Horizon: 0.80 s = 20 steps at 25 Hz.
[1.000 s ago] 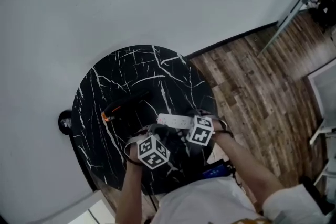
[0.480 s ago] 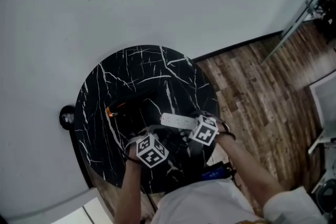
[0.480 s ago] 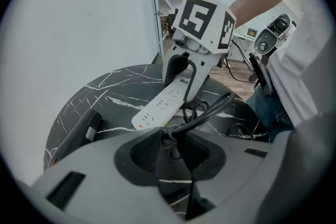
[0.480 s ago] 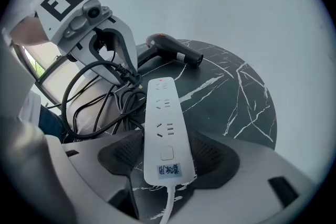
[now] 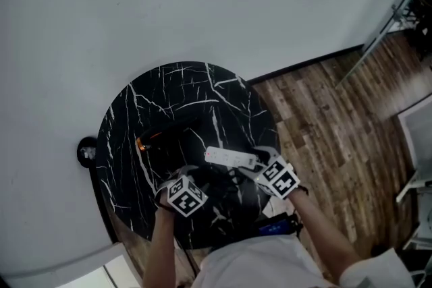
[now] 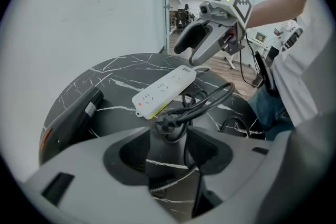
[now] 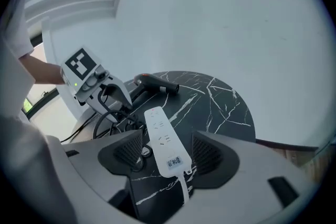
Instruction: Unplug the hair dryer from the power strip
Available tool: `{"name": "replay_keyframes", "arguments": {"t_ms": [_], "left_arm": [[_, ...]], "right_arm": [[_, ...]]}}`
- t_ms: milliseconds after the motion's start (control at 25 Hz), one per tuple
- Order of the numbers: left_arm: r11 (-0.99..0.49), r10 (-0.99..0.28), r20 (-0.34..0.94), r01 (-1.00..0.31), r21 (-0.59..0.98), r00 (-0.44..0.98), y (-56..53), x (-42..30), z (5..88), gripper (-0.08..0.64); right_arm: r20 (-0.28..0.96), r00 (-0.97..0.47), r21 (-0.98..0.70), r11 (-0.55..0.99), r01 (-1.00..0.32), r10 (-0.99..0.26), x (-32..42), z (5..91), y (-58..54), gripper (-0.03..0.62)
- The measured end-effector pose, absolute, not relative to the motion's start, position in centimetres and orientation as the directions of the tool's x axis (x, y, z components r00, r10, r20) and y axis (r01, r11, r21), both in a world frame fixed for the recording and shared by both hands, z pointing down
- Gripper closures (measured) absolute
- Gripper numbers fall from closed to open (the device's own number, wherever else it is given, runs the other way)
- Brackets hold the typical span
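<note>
The white power strip (image 5: 231, 157) lies on the round black marble table (image 5: 175, 88), with no plug in its sockets. The hair dryer's black plug (image 6: 167, 123) and looped cable (image 6: 210, 102) rest on the table between the pads of my left gripper (image 6: 168, 140); its jaws have just been opening and do not press the plug. My right gripper (image 7: 168, 153) hovers open over the cord end of the power strip (image 7: 164, 139), clear of its sides. The black hair dryer (image 5: 158, 138) lies at the table's left.
A white wall curves behind the table. Wood floor (image 5: 337, 111) runs to the right. A small dark round object (image 5: 86, 153) sits by the wall left of the table. The table's near edge is right under both hands.
My left gripper slid a little toward the near edge and its hold on the plug is gone. My right gripper rose and drew back to the right, off the strip, which stayed put.
</note>
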<state>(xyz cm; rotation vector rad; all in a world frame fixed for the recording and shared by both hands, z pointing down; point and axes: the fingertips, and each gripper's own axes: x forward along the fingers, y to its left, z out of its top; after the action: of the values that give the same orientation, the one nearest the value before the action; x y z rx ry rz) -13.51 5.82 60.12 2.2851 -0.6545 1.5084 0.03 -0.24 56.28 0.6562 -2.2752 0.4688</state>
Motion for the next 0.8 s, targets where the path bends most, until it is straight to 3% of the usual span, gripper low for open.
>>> {"name": "replay_keyframes", "arguments": {"t_ms": [160, 480, 520, 560, 640, 720, 800], "left_arm": [[-0.762, -0.284, 0.898, -0.647, 0.002, 0.337, 6.2, -15.9, 59.1, 0.364], [-0.494, -0.631, 0.724, -0.864, -0.098, 0.279, 5.0, -19.6, 51.2, 0.364], [-0.461, -0.676, 0.683, -0.882, -0.097, 0.278, 4.7, -19.5, 49.7, 0.365], [-0.429, -0.717, 0.639, -0.899, -0.09, 0.278, 4.3, -19.4, 48.3, 0.365], [-0.371, -0.786, 0.554, -0.926, -0.065, 0.276, 3.8, -18.9, 45.5, 0.37], [-0.31, -0.843, 0.473, -0.95, -0.039, 0.256, 3.6, -18.7, 42.9, 0.413], [-0.247, -0.89, 0.4, -0.969, -0.018, 0.219, 3.7, -18.8, 40.8, 0.56]], "right_arm": [[0.647, -0.643, -0.158, 0.753, -0.639, -0.41, 1.0, 54.5, 0.0, 0.322], [0.478, -0.708, -0.153, 0.745, -0.65, -0.519, -0.6, 47.6, 0.7, 0.325], [0.46, -0.708, -0.137, 0.746, -0.652, -0.536, -1.1, 46.4, 0.8, 0.346], [0.447, -0.702, -0.108, 0.745, -0.658, -0.555, -1.6, 45.0, 1.0, 0.409], [0.426, -0.682, -0.036, 0.742, -0.669, -0.595, -2.4, 42.6, 1.5, 0.584], [0.383, -0.677, 0.01, 0.736, -0.677, -0.628, -3.1, 40.6, 1.9, 0.594], [0.336, -0.672, 0.036, 0.722, -0.691, -0.66, -3.6, 38.8, 2.1, 0.594]]}}
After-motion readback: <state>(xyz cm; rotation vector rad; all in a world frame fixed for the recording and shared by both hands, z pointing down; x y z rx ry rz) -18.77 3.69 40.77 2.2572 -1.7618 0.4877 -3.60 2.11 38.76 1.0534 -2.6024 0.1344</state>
